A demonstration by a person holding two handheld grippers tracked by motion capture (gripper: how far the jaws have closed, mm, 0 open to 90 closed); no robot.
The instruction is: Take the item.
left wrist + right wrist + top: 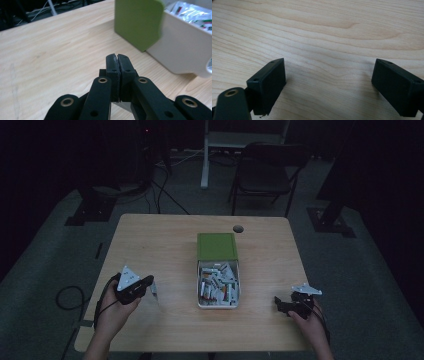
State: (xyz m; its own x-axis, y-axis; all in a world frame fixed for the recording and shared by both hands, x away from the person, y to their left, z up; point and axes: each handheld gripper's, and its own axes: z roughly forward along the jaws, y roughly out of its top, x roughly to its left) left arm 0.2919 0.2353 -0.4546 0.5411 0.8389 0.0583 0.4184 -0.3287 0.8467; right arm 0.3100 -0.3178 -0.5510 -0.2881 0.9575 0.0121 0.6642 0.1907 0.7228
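A white box [218,303] with a green lid [216,245] slid back over its far half sits mid-table, holding several small packets [218,286]. My left gripper [154,288] rests on the table left of the box, its jaws pressed together with nothing between them. In the left gripper view the shut gripper [117,56] points toward the green lid [136,21] and the box's white wall [183,47]. My right gripper [278,303] lies near the table's front right, jaws spread wide. In the right gripper view, the open gripper [332,75] hovers just above bare wood.
The wooden table [150,240] has a round cable hole [238,228] near its far edge. A dark folding chair [267,170] and a white stand [206,155] are behind the table. Cables [67,297] trail on the floor at left.
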